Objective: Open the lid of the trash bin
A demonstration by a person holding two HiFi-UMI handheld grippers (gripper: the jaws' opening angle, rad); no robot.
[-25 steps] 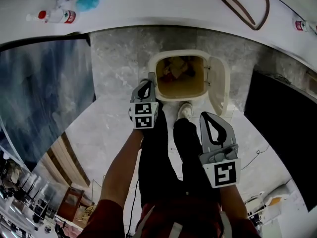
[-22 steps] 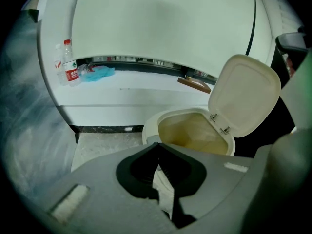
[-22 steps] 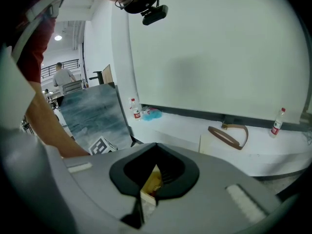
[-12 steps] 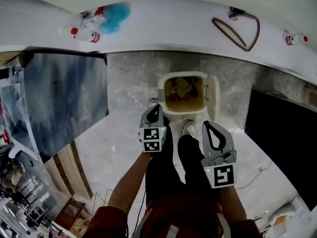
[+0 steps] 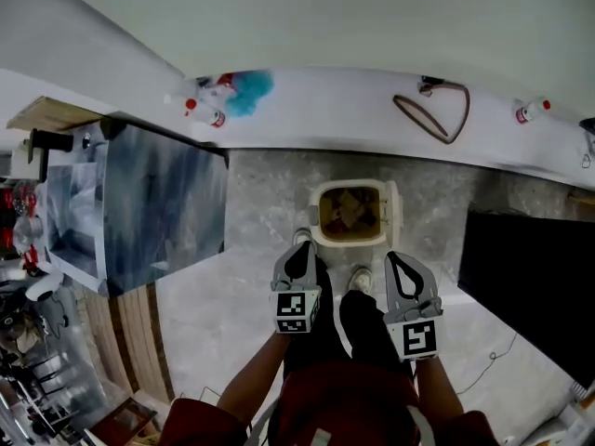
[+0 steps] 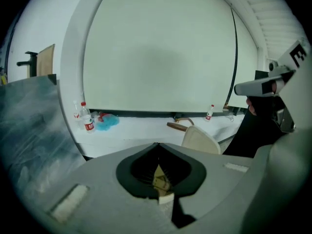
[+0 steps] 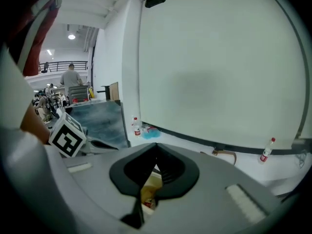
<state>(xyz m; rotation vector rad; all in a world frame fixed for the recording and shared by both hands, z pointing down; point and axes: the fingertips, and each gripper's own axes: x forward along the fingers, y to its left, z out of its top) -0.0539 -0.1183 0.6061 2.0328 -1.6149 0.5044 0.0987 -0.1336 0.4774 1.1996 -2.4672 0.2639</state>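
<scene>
The trash bin [image 5: 317, 219] is sitting at frame centre with its lid [image 5: 392, 214] standing tipped up on the right, so the task looks done. The left gripper [image 5: 299, 254] and right gripper [image 5: 395, 261] are hovering just below it, both clenched on nothing, likely because no grip is needed.

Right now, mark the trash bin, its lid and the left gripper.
trash bin [image 5: 315, 214], head view, on its left rim.
lid [image 5: 394, 214], head view, middle of the opened flap.
left gripper [image 5: 301, 248], head view, at its closed tips.

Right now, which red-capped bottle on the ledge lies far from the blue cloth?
The lone bottle at the head view's right, past the brown strap; the others adjoin the cloth.
</scene>
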